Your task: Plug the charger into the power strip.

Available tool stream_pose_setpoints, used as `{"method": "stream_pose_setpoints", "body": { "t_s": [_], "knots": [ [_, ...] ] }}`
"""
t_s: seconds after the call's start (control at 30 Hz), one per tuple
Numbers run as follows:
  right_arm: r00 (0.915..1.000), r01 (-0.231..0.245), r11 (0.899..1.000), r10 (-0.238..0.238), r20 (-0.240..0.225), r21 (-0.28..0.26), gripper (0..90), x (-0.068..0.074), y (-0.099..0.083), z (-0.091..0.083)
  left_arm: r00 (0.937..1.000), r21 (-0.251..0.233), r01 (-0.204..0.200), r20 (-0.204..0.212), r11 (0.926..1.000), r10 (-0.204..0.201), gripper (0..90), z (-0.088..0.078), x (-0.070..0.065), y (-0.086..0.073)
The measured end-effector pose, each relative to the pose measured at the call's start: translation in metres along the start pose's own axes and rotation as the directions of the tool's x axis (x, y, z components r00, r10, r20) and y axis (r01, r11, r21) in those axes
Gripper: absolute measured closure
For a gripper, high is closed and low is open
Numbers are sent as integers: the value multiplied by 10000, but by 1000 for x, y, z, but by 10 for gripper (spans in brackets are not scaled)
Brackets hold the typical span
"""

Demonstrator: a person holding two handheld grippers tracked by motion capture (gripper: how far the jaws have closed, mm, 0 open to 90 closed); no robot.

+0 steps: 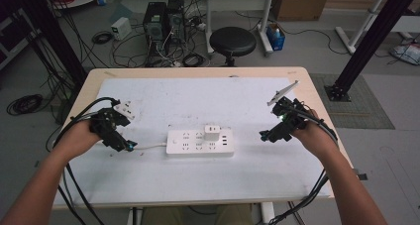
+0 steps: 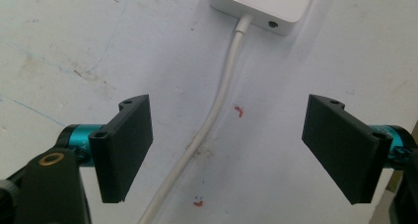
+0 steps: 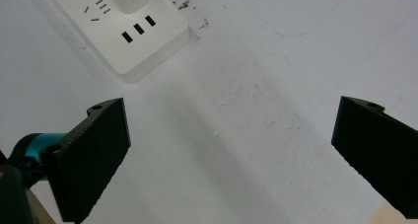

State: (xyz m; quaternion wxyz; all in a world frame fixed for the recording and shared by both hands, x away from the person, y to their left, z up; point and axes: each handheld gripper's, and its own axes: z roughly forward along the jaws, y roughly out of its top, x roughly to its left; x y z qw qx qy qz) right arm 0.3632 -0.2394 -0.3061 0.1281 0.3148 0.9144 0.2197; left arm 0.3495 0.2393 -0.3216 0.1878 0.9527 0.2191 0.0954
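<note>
A pale wooden desk [image 1: 317, 93] carries a white mat [image 1: 198, 180] over most of its top. On the mat's middle lies a white power strip [image 1: 198, 144]. Its white cord [image 1: 148, 146] runs leftward; a white plug [image 1: 125, 109] lies farther left, beyond the cord.

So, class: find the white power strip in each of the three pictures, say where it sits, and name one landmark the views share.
High view: power strip lies at the table's middle, between the two tools.
Left gripper view: one end of it sits at the top edge, its white cord running down between the open jaws.
Right gripper view: its end with three dark slots is at top left.
Shared landmark: the white mat beneath it.
</note>
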Motion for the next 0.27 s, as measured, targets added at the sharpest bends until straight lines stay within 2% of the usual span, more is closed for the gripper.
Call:
{"method": "stream_pose_setpoints", "body": {
  "t_s": [0.23,0.27],
  "knots": [
    [9999,-150,9999,150,15,-39,7,-1,-4,-1,9999,-112,113,1,9999,-113,195,2,0,0],
    [9999,-128,9999,128,2,-75,7,-2,-4,0,10000,-16,13,3,10000,-13,195,2,1,0]
  ]
}}
